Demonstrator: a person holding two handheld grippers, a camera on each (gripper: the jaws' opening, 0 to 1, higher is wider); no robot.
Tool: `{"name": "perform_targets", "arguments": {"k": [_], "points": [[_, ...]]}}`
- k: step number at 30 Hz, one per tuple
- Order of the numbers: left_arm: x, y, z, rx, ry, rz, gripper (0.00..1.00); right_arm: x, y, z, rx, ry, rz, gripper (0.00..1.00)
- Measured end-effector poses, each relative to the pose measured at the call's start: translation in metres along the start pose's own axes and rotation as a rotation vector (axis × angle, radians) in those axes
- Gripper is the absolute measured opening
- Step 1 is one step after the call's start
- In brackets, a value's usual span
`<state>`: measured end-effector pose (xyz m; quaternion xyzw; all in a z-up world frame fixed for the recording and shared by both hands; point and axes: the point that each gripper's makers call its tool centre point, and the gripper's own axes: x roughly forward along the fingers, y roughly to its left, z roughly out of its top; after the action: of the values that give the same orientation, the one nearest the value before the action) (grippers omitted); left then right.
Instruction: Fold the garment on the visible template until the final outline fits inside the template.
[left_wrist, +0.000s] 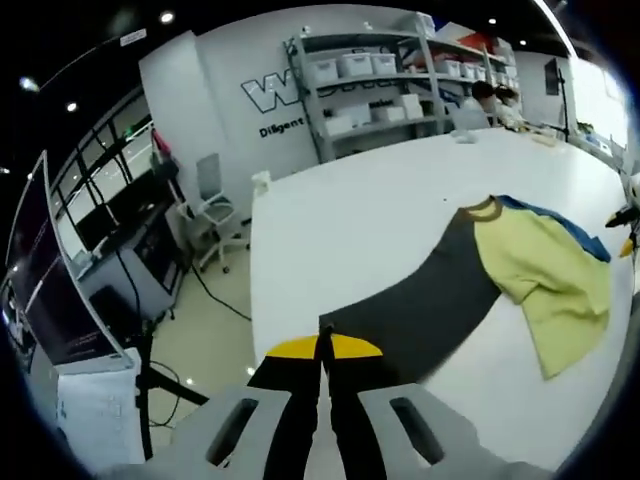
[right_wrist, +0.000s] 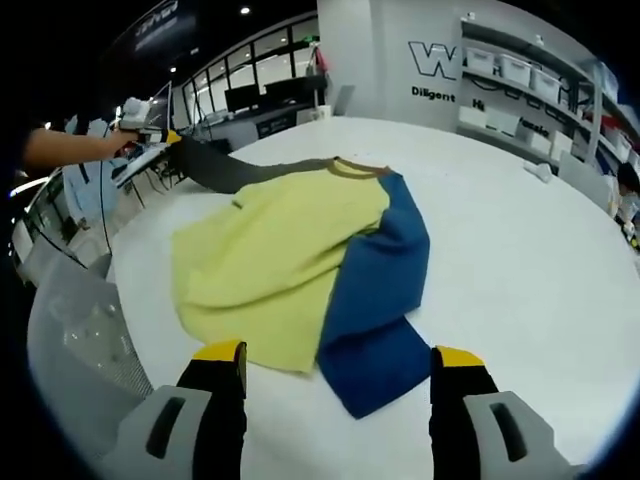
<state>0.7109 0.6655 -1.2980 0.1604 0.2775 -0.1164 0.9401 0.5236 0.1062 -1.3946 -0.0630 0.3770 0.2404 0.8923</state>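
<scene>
You're pinching the grey sleeve end (left_wrist: 330, 328) tight w/ the left gripper (left_wrist: 323, 345), stretching it off the garment (right_wrist: 300, 265) lying yellow/blue/grey on the white table (right_wrist: 520, 250), while your right gripper (right_wrist: 339, 362) is hovering wide open just short of its blue hem.

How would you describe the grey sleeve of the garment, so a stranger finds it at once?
Start at the big white table, where a colour-block shirt lies. Its grey sleeve stretches away from the yellow and blue panels, the end pinched in the shut left gripper. It alone is dark grey.
</scene>
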Motion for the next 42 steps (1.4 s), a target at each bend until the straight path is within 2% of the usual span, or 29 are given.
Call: {"name": "perform_targets", "arguments": {"k": [9, 18, 21, 23, 26, 30, 33, 37, 42], "points": [[0.009, 0.013, -0.023, -0.01, 0.034, 0.021, 0.02, 0.005, 0.003, -0.002, -0.01, 0.013, -0.004, 0.74], [0.024, 0.009, -0.042, -0.003, 0.078, 0.015, 0.02, -0.002, 0.014, 0.025, -0.097, -0.083, 0.015, 0.86], [0.029, 0.01, -0.047, 0.002, 0.095, 0.02, 0.02, -0.004, 0.024, 0.036, -0.14, -0.138, 0.061, 0.93], [0.031, 0.012, -0.05, 0.004, 0.104, 0.027, 0.02, -0.005, 0.026, 0.037, -0.159, -0.14, 0.059, 0.98], [0.033, 0.017, -0.057, 0.003, 0.124, 0.037, 0.02, -0.007, 0.031, 0.04, -0.177, -0.151, 0.072, 0.99], [0.034, 0.017, -0.07, -0.011, 0.144, 0.045, 0.02, -0.01, 0.033, 0.039, -0.171, -0.146, 0.07, 0.99], [0.035, 0.019, -0.078, 0.014, 0.156, 0.051, 0.02, -0.012, 0.035, 0.035, -0.175, -0.14, 0.073, 0.99], [0.038, 0.021, -0.084, -0.005, 0.168, 0.058, 0.03, -0.014, 0.036, 0.025, -0.22, -0.103, 0.08, 0.99], [0.041, 0.028, -0.091, 0.026, 0.188, 0.076, 0.06, -0.013, 0.032, 0.019, -0.22, -0.084, 0.075, 0.99]]}}
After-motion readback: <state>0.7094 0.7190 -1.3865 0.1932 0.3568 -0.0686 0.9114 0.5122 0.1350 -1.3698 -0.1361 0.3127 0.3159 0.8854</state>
